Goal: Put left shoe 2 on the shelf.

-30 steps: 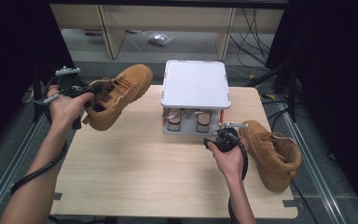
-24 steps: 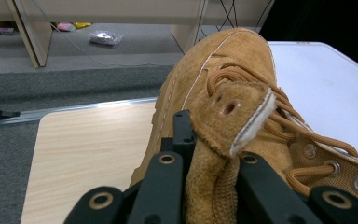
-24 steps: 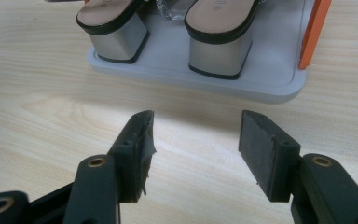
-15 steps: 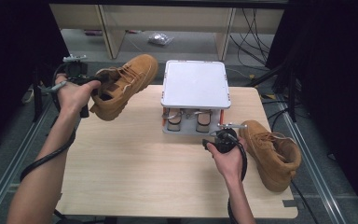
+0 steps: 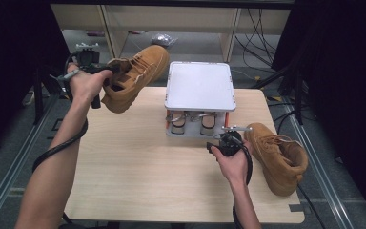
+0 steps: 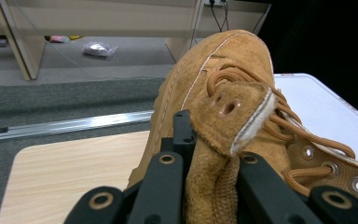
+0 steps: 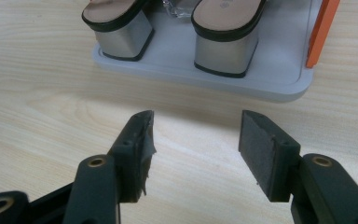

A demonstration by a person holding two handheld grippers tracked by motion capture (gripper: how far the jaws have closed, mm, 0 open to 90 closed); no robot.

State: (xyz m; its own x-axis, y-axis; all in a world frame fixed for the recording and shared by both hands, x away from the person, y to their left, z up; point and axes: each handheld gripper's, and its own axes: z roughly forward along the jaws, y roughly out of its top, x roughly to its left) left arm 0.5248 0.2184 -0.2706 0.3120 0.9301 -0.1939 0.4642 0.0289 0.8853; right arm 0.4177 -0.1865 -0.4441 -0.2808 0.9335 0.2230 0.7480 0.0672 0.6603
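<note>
Since the earlier frame, the left gripper (image 5: 106, 71) has carried the tan boot (image 5: 134, 76) up and away from the table's left edge toward the far left corner, while the right gripper (image 5: 228, 139) has kept its place. In the left gripper view the two black jaws are closed narrow on the tongue and collar of this boot (image 6: 223, 107), so the boot hangs in the air, its toe pointing toward the white shoe rack (image 5: 199, 86). The right gripper's jaws (image 7: 193, 140) stand wide with nothing between them, low over the bare table (image 5: 138, 162), just in front of the rack's lower shelf (image 7: 270, 79), where two heeled shoes (image 7: 223, 32) stand. The second tan boot (image 5: 277, 155) lies on the table beside the right edge, just beside the right hand. I judge the step in hand is the lifting of the first boot toward the rack. The next move calls for bringing it over the flat white top, lowering it level, and only then opening the jaws.
</note>
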